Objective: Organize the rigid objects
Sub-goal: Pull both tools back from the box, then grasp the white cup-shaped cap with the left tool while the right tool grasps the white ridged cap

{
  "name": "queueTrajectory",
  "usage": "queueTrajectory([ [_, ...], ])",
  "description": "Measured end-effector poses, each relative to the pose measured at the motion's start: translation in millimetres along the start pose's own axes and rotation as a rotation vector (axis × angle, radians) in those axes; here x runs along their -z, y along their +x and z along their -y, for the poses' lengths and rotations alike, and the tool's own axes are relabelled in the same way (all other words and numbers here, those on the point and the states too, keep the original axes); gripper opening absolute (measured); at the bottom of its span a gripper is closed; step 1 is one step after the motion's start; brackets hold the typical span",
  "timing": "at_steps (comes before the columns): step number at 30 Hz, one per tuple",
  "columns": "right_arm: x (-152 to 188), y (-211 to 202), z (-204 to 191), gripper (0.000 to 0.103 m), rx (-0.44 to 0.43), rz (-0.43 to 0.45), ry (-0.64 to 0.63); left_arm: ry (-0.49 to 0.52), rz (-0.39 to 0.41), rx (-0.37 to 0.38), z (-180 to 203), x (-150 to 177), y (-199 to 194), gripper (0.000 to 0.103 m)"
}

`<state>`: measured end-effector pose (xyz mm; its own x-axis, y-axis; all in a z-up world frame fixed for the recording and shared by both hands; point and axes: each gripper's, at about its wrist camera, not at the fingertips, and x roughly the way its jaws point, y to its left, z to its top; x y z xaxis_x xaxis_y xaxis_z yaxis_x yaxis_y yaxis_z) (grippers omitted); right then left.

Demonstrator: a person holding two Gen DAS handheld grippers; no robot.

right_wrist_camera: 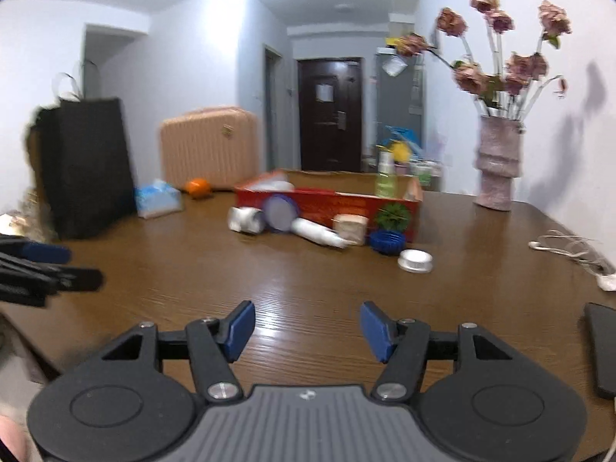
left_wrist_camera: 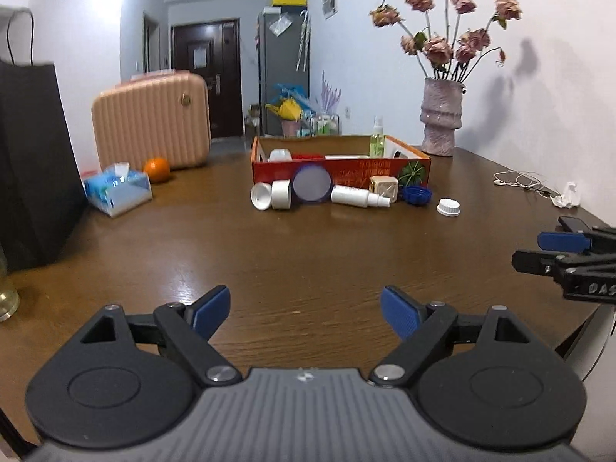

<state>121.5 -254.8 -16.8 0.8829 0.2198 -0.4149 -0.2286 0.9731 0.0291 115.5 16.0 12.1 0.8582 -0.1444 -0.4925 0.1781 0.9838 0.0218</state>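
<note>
We hold both grippers low over the brown tabletop, and both are empty. The fingers of our left gripper stand wide apart, with only bare wood between the blue pads. The fingers of our right gripper are also apart, a little less wide, and nothing is between them either. Well ahead of both pairs of fingers stands the red cardboard box, which already has a green spray bottle and a white cup inside. In front of the box, on the side nearer to our fingers, lie the loose things: two white caps, a round blue lid leaning on the box wall, a white spray bottle on its side, a small beige cube, a blue ribbed cap and, a bit apart to the right, a white ribbed cap. The right wrist view is somewhat blurred.
</note>
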Motion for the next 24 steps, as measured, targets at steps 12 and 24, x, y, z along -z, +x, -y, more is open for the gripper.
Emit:
queueTrajectory([
  [12, -7, 49, 21, 0.06, 0.02, -0.077, 0.029, -0.029, -0.059, 0.008, -4, -19, 57, 0.083],
  [24, -32, 132, 65, 0.059, 0.072, -0.167, 0.089, -0.07, -0.132, -0.051, -21, -60, 165, 0.07],
])
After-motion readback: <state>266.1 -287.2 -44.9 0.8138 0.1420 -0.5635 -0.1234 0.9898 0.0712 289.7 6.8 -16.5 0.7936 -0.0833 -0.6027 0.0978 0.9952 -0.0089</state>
